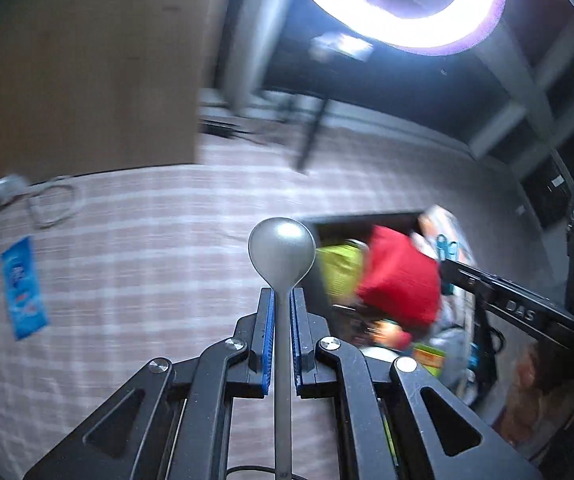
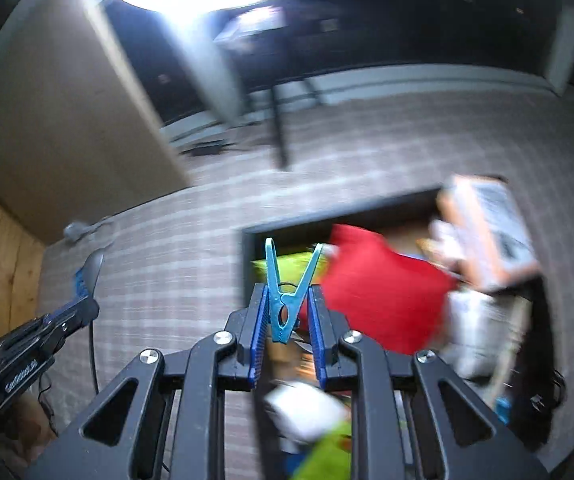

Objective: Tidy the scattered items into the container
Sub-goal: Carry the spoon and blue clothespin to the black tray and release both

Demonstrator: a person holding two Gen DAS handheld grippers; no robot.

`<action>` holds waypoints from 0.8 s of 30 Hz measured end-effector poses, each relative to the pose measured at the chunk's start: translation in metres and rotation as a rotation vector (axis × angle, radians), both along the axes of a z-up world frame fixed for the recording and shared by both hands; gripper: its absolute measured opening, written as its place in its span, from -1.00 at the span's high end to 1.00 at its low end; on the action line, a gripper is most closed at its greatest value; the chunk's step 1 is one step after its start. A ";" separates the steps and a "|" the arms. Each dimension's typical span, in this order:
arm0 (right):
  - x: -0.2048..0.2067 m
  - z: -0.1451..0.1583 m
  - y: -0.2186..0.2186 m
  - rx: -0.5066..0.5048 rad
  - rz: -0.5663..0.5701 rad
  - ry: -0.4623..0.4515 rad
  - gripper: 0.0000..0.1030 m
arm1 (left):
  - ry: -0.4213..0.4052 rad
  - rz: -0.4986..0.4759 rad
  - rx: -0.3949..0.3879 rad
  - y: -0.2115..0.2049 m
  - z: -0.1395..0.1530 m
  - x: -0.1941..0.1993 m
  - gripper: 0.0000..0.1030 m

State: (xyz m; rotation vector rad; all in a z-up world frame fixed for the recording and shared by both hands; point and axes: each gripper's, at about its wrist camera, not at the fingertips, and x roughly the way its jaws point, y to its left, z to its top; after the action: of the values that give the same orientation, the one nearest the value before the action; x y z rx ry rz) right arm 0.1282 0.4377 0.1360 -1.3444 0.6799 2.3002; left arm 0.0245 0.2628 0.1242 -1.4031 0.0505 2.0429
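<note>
Grey metal is what your left gripper (image 1: 283,308) is clenched on: a long-handled grey metal spoon (image 1: 281,252), its handle pinched between the blue ribbed pads (image 1: 266,328) and its bowl sticking out well past the tips. In the left wrist view it hangs above the pink checked tablecloth (image 1: 147,264), just beside the near left corner of the dark rectangular container (image 1: 351,220), not over its opening. Let go here and the spoon may land on the cloth or strike the rim and tip out. The grip is narrow and sits low on the handle, so a quick swing could let the smooth handle pivot between the pads. A blue printed sachet (image 1: 23,288) and a white coiled cable with its plug (image 1: 35,200) lie well apart on the cloth, not yet gathered.

From the right wrist view, your right gripper (image 2: 287,312) holds a small blue plastic clothes peg (image 2: 287,300) by its spring end, the two legs splayed forward. It appears to sit over the container's near edge. The box is already piled high: a red soft pouch (image 2: 383,296), a lime green packet (image 2: 283,264) and an orange-and-white carton (image 2: 487,232) rise above the rim. A light peg dropped onto that heap could bounce or slide off the red pouch and back onto the cloth. The picture is smeared, so I judge you are moving fast; the left gripper (image 2: 63,320) is near on that side, and crossing paths could knock the spoon.
</note>
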 end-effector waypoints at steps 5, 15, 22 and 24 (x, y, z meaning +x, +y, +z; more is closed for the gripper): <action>0.048 -0.002 0.036 0.007 -0.093 -0.018 0.62 | 0.002 -0.107 0.005 0.056 0.009 0.032 0.87; 0.098 -0.001 0.072 0.005 -0.165 -0.030 0.58 | -0.032 -0.300 0.023 0.134 0.022 0.079 0.46; 0.111 0.010 0.079 0.011 -0.211 -0.001 0.28 | 0.036 -0.278 -0.007 0.127 0.023 0.078 0.34; 0.110 0.011 0.079 0.013 -0.210 0.000 0.28 | 0.045 -0.258 -0.020 0.120 0.021 0.073 0.35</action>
State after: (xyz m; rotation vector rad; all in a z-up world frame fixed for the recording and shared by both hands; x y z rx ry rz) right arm 0.2379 0.5165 0.1474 -1.2062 0.7657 2.1344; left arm 0.0980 0.3831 0.1453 -1.2896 0.2586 1.8634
